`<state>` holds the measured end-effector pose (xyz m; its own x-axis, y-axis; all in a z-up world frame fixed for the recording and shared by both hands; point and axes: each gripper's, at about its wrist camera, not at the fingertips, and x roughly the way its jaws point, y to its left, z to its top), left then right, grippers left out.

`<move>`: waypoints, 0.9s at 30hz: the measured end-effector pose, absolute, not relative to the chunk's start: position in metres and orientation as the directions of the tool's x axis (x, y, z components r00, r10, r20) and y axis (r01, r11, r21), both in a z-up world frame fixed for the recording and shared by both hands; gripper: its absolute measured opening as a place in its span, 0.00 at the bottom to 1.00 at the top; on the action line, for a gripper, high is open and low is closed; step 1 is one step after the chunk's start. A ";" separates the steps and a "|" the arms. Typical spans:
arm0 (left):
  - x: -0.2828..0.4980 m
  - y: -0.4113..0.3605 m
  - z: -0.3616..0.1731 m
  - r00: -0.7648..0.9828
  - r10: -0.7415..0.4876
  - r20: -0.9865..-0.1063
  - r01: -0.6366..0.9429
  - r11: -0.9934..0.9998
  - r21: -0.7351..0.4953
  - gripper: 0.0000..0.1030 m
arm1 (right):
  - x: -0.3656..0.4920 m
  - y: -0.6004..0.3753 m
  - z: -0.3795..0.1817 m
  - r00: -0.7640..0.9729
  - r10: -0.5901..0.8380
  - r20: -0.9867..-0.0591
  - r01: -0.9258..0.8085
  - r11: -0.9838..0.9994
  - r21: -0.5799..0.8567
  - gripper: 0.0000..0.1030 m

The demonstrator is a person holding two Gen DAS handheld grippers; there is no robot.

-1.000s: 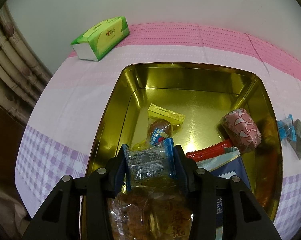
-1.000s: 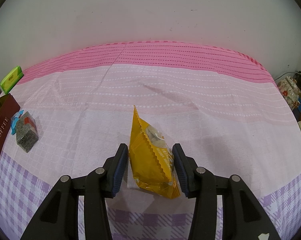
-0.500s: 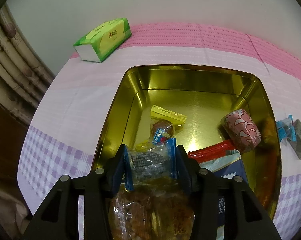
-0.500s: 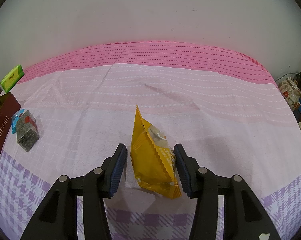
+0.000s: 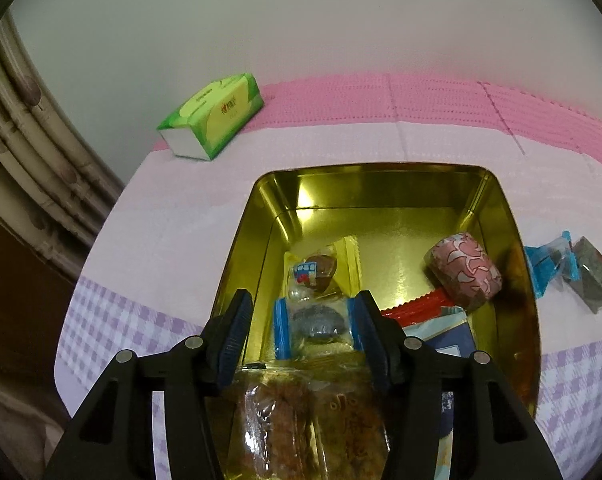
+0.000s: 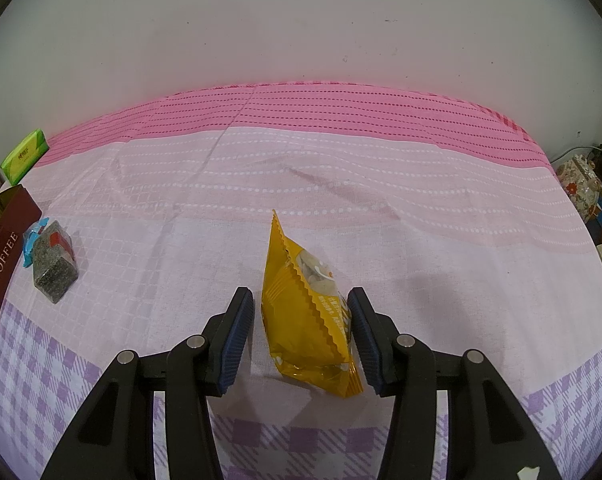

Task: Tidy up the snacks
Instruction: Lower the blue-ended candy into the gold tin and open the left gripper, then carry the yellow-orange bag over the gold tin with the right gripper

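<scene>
Two grippers work here. Between the left gripper's [image 5: 301,330] widening fingers lies a blue-edged clear packet [image 5: 312,326], no longer pinched, inside the gold tin [image 5: 385,178] among other snacks. Beyond the right fingertip sits a pink patterned sweet [image 5: 463,272]. The right gripper [image 6: 301,334] straddles a yellow snack pouch [image 6: 307,310] on the counter [image 6: 441,240], fingers narrow, the right pad [image 6: 365,336] touching it, the left just clear.
</scene>
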<state>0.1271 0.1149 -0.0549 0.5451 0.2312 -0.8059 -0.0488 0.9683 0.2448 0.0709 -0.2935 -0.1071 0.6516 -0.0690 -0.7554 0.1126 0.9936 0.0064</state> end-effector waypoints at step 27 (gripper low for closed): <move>0.058 0.130 -0.026 0.585 0.253 -0.771 -0.122 0.967 0.225 0.63 | 0.070 -0.293 -0.107 0.650 -0.067 -0.757 0.108 0.994 0.006 0.48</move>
<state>0.0578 0.1298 -0.0265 0.5848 0.2528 -0.7708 -0.1216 0.9668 0.2249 0.0701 -0.2933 -0.1073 0.6505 -0.0666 -0.7566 0.1084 0.9941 0.0056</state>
